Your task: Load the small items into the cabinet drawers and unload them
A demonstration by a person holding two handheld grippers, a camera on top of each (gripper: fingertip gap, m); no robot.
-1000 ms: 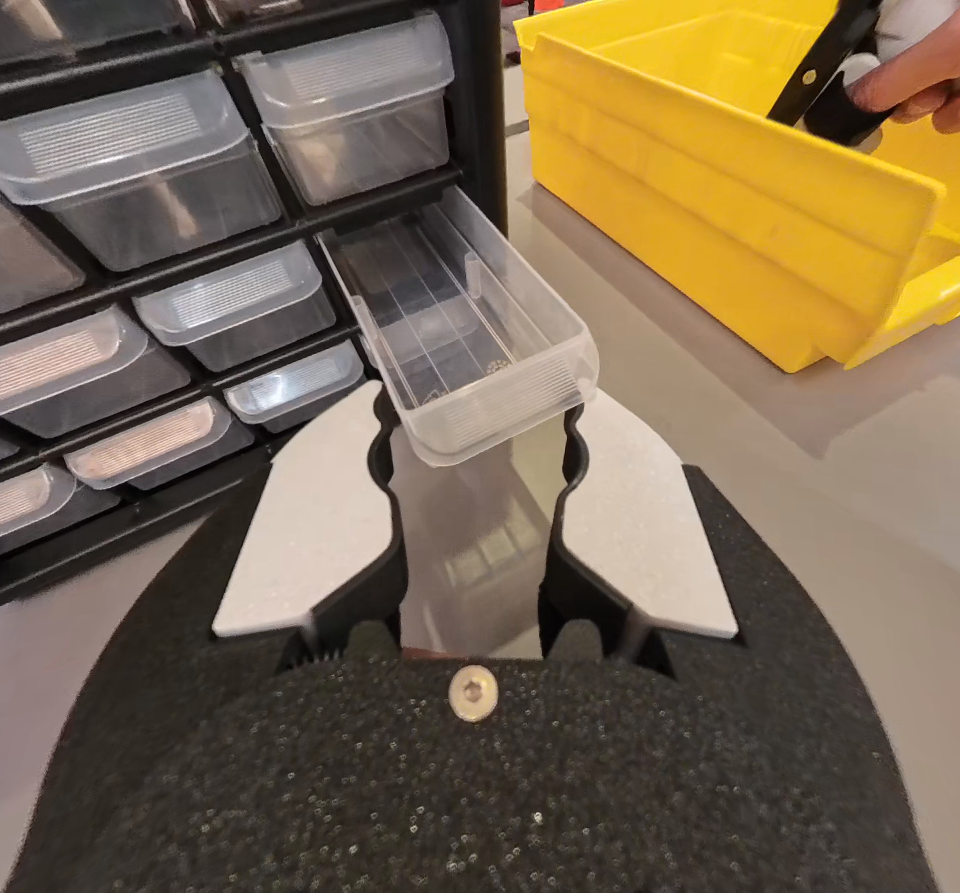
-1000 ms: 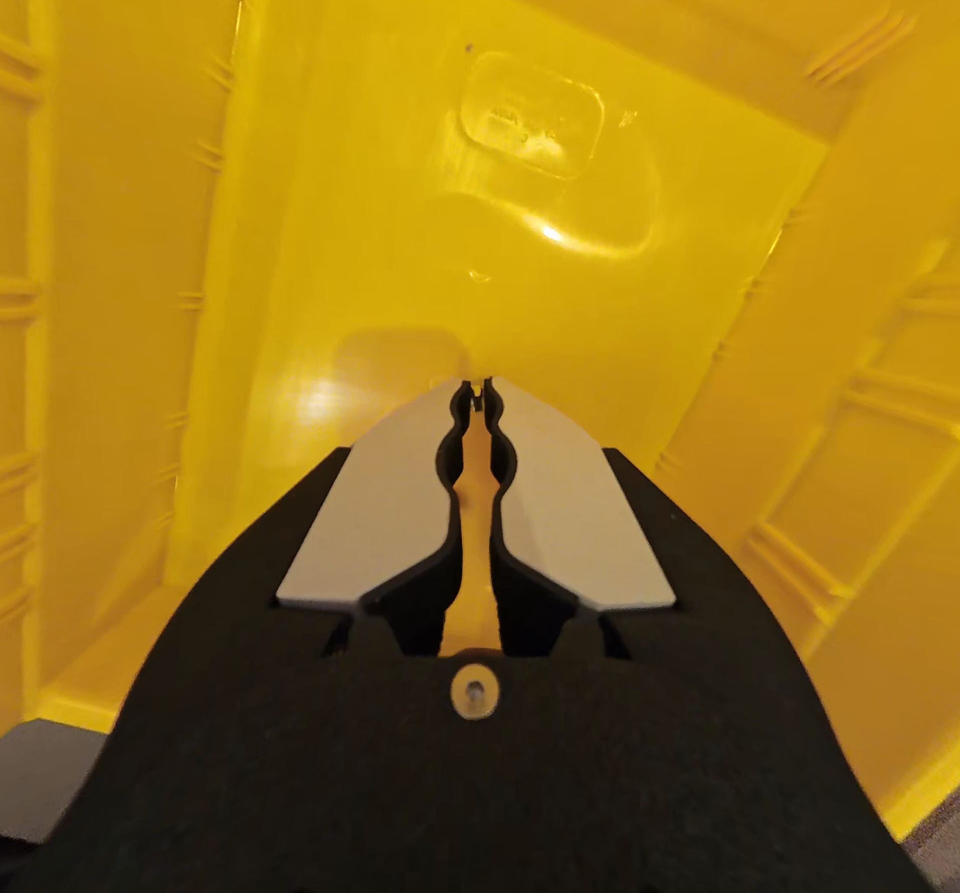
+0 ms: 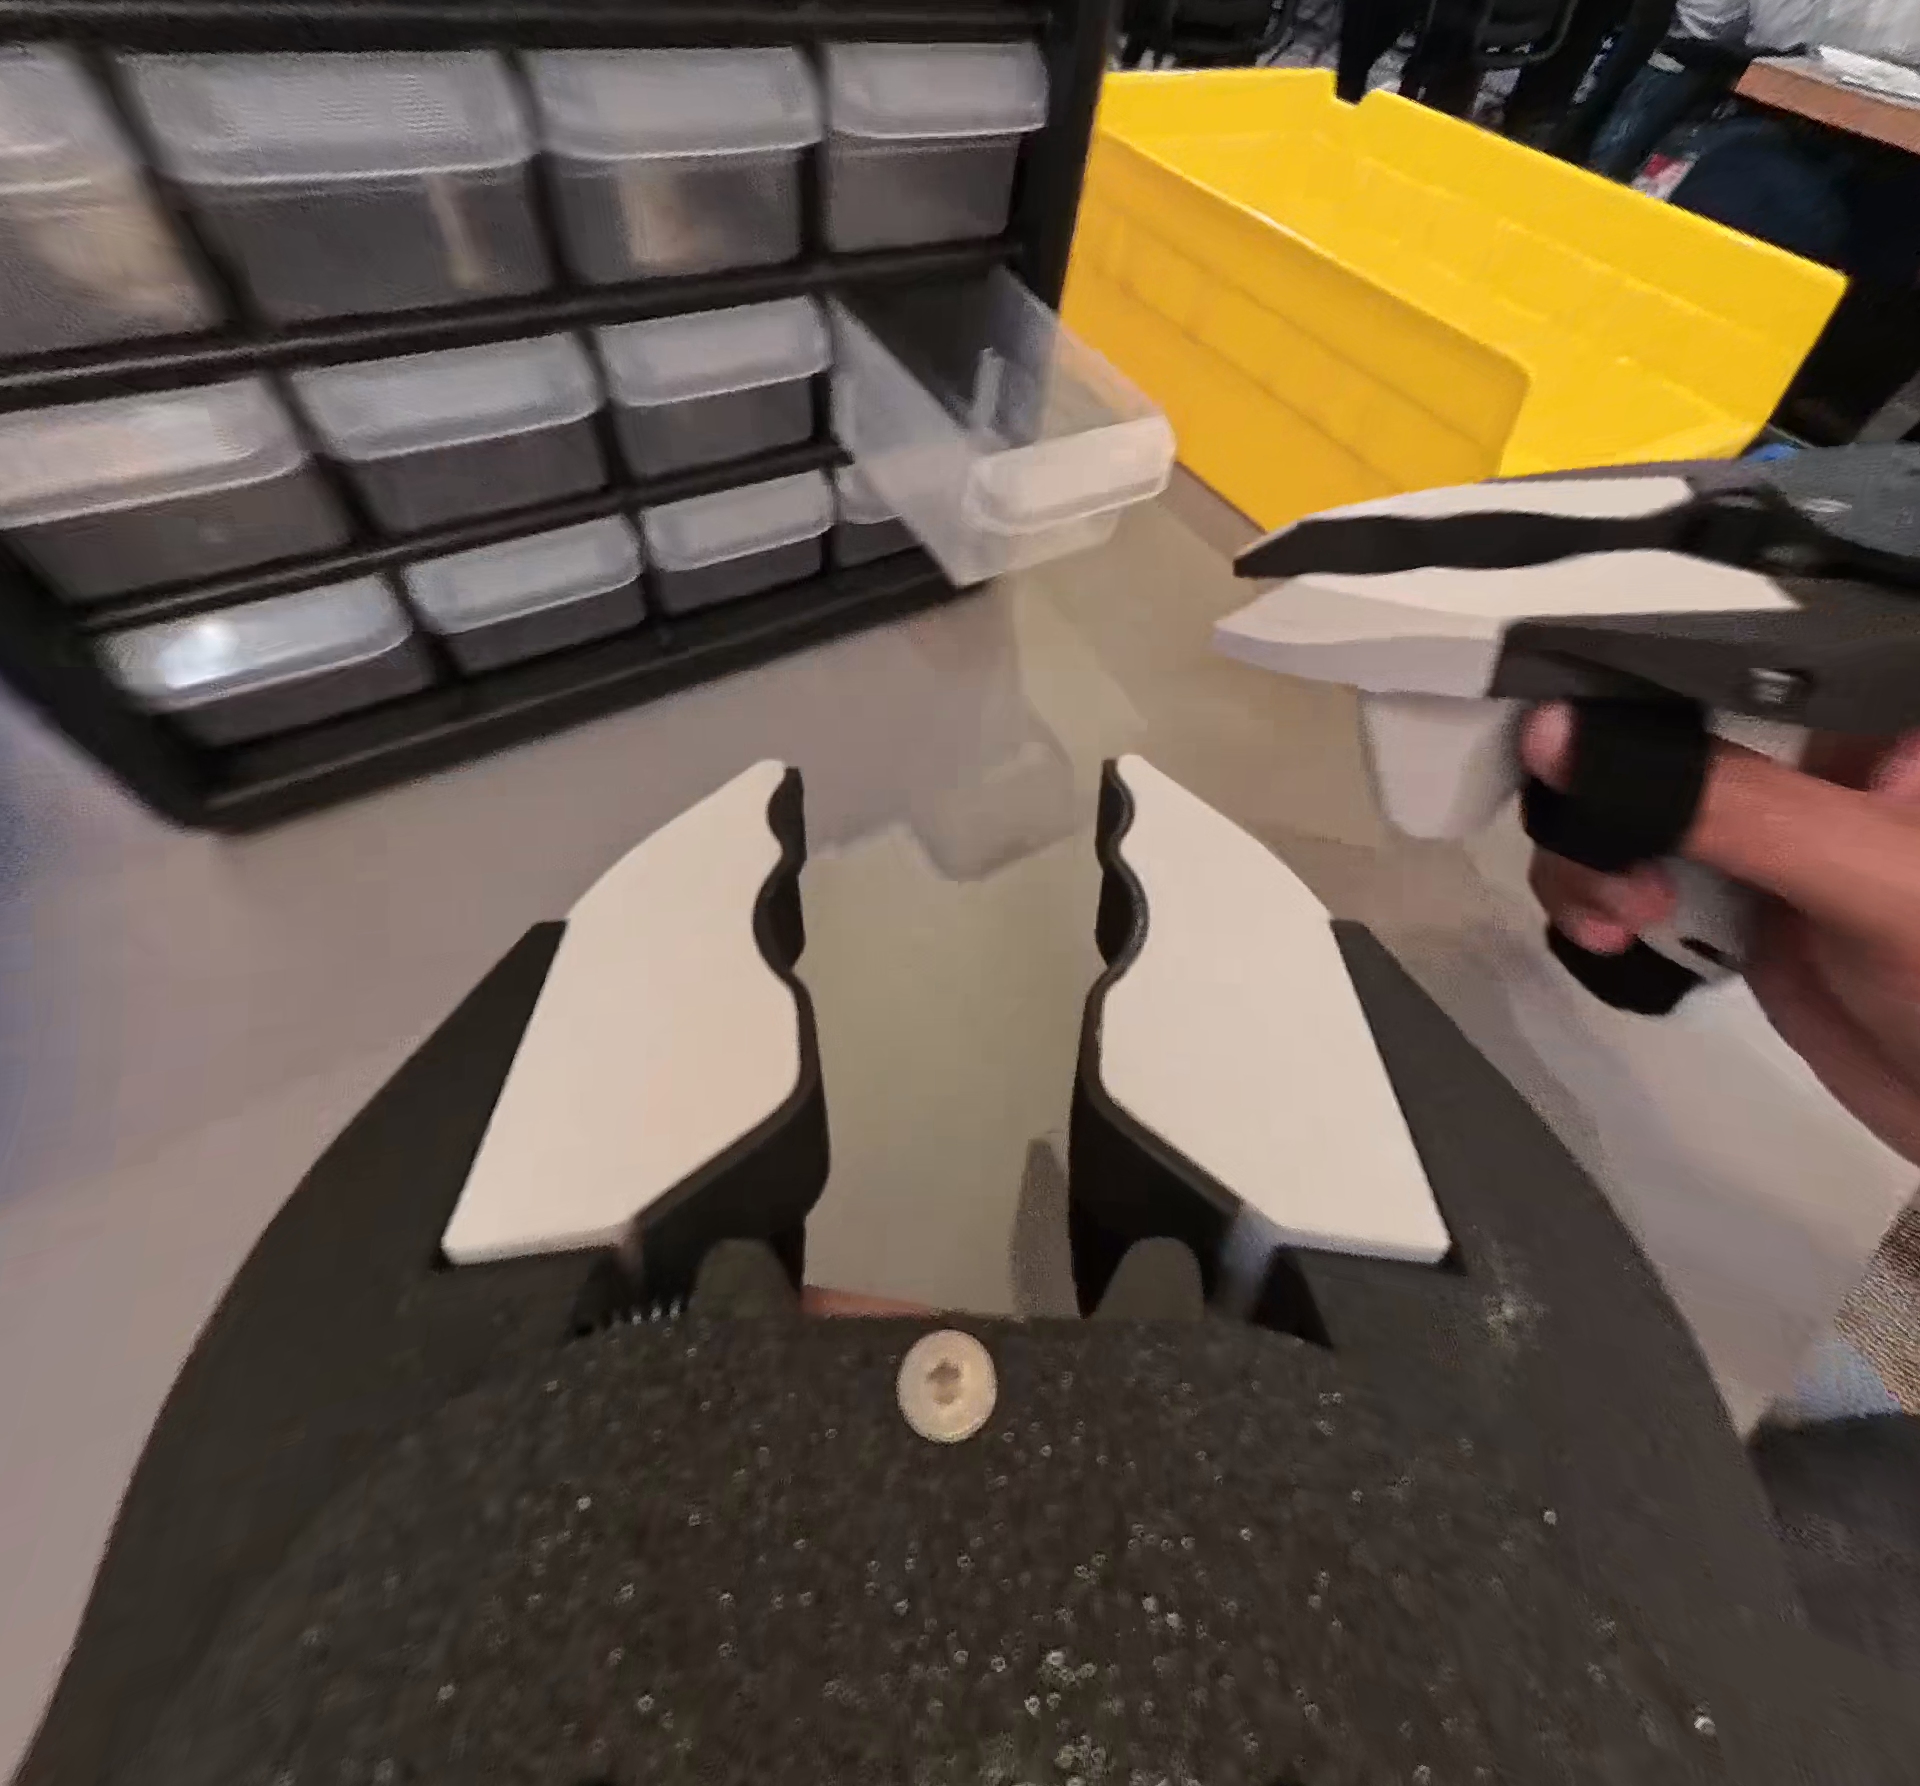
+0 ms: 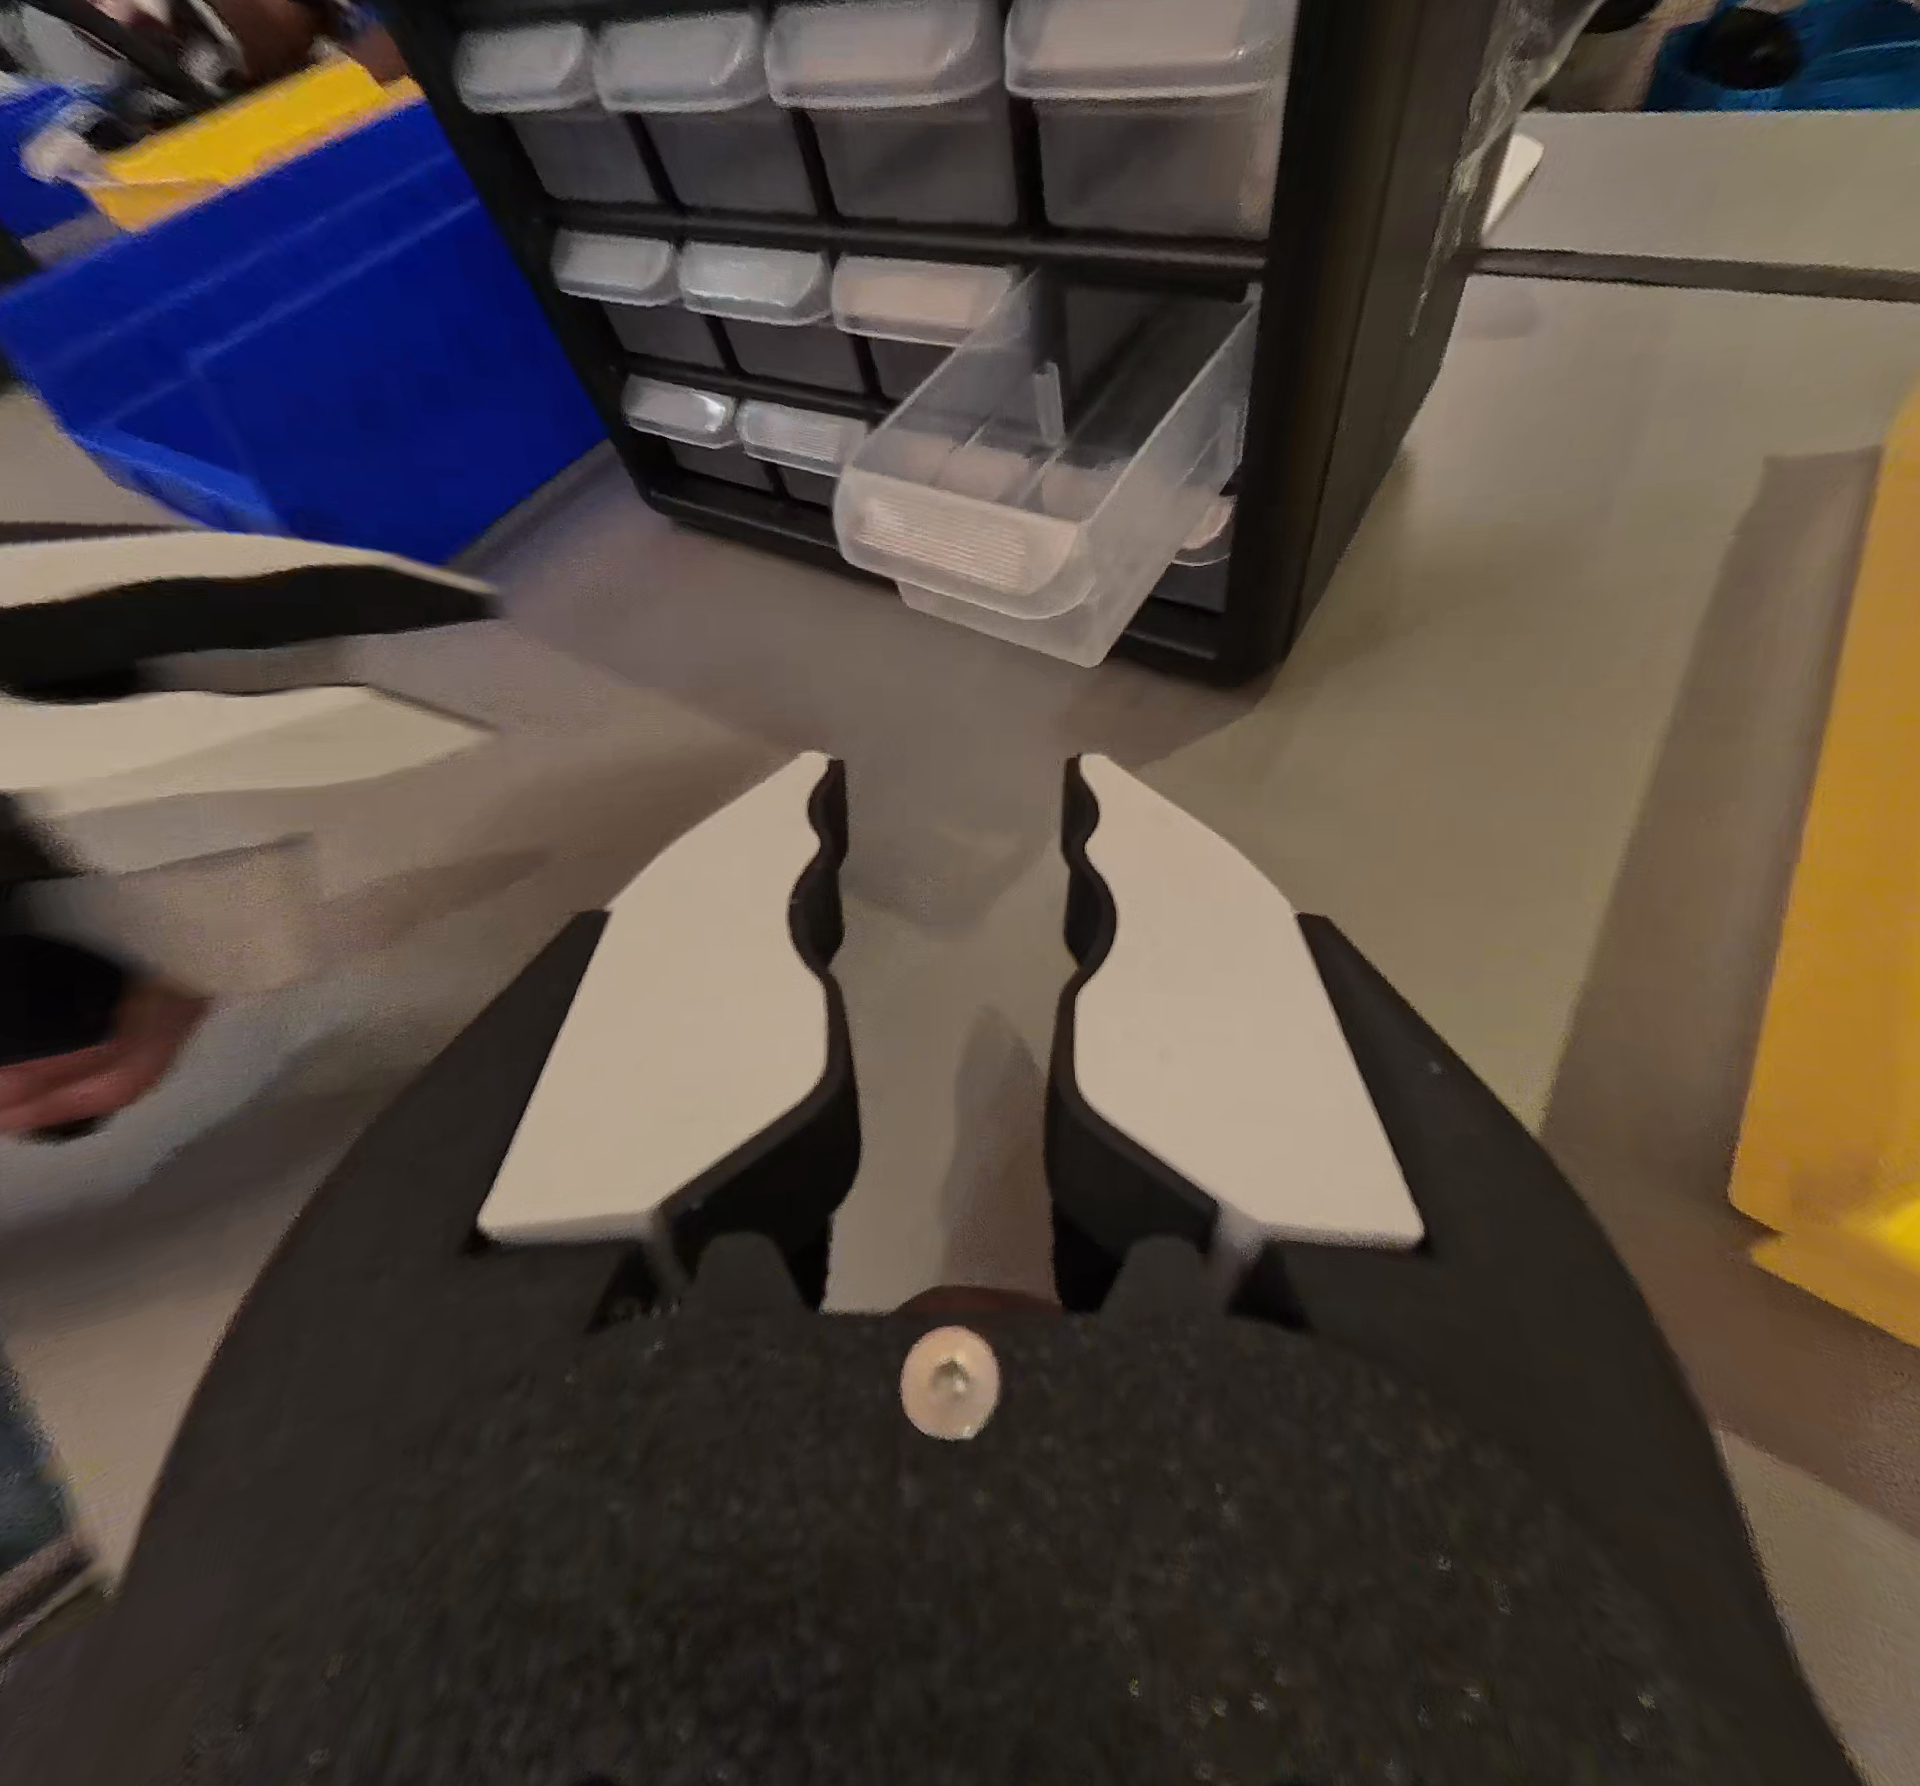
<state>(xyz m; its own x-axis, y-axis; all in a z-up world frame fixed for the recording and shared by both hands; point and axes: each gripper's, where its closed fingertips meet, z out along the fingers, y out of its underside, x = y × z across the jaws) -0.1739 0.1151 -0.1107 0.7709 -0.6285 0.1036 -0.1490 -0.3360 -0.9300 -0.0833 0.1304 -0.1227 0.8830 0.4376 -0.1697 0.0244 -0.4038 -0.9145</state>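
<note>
Left wrist view first: left gripper [image 3: 951, 780] hangs over the grey table [image 3: 312, 957] with its fingers spread wide and nothing between them. Ahead of it is the black drawer cabinet [image 3: 1070, 74], rows of clear drawers all pushed in except one. That pulled-out clear drawer [image 3: 1029, 448] sticks out of the rightmost column, second row from the bottom, and tips down a bit at the front. It's blurry, so can't tell if anything's inside. Right of the cabinet sits a yellow bin [image 3: 1351, 302], close beside it. The right gripper [image 3: 1247, 593] comes in from the right edge, held sideways by a hand [image 3: 1766, 905], tips near the drawer front but not touching it.

Right wrist view: right gripper [image 4: 954, 775] is also parted with a clear gap, nothing pinched, and points straight at the open drawer [image 4: 997, 531], short of it. From here the drawer looks empty apart from a thin divider, though it's a soft picture. No small items visible anywhere. A blue bin [image 4: 312, 334] sits left of the cabinet [image 4: 1351, 386], the yellow bin's wall [image 4: 1849, 905] is on the right edge, and the left gripper [image 4: 260, 635] smears in from the left, too blurred to read its jaws in this view.
</note>
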